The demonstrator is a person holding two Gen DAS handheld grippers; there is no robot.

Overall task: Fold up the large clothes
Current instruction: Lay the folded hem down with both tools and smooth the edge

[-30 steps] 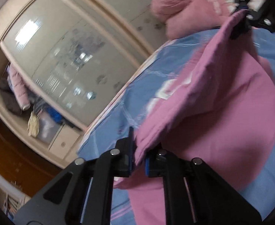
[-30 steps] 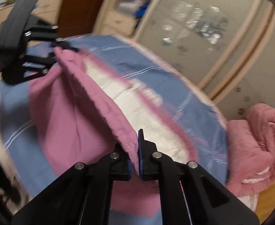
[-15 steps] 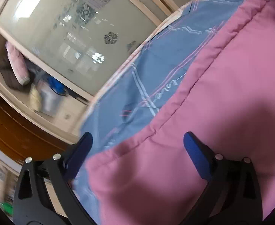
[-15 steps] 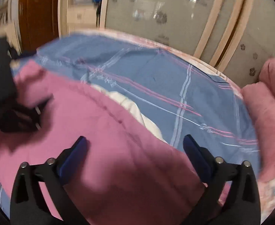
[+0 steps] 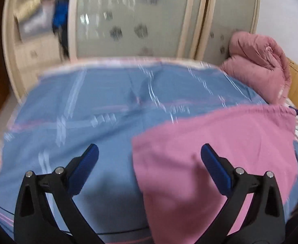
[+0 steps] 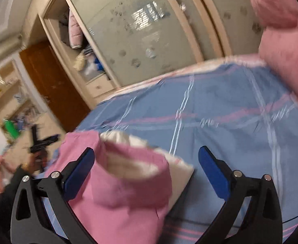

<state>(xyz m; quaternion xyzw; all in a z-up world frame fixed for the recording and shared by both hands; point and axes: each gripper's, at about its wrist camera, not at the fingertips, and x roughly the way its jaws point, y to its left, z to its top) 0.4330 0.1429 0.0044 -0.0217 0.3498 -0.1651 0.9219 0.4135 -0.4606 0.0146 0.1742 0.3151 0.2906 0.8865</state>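
Pink fabric garment with a cream-white lining (image 5: 214,158), the large piece to be folded, lies spread on the blue bedsheet with pale and pink check stripes (image 5: 92,105), towards the near edge of the bed. A bed makes sense as the work surface: it is broad, flat and soft, so a big garment can be laid out whole and turned over on itself without hanging off.

In the right wrist view the garment's near end stands up in a loose hump, its pale inside showing at the open edge. That looks like a flap laid over and let fall, not smoothed down. In the left wrist view it lies flatter, its left edge running straight across the sheet.

Behind the bed, the pink rolled quilt (image 5: 259,69) sits bunched at the headboard end, probably pushed there to leave room for folding. The cream wardrobe with frosted sliding doors (image 5: 128,20) stands along the far side.

Both tools are empty. The left gripper (image 5: 149,162) has its blue pads spread wide above the sheet and the garment's edge, pressing on nothing. The right gripper (image 6: 147,166) is likewise wide apart, the hump of cloth between its jaws but not pinched. Judging by this, one fold is laid and the next calls for a fresh hold on an edge.
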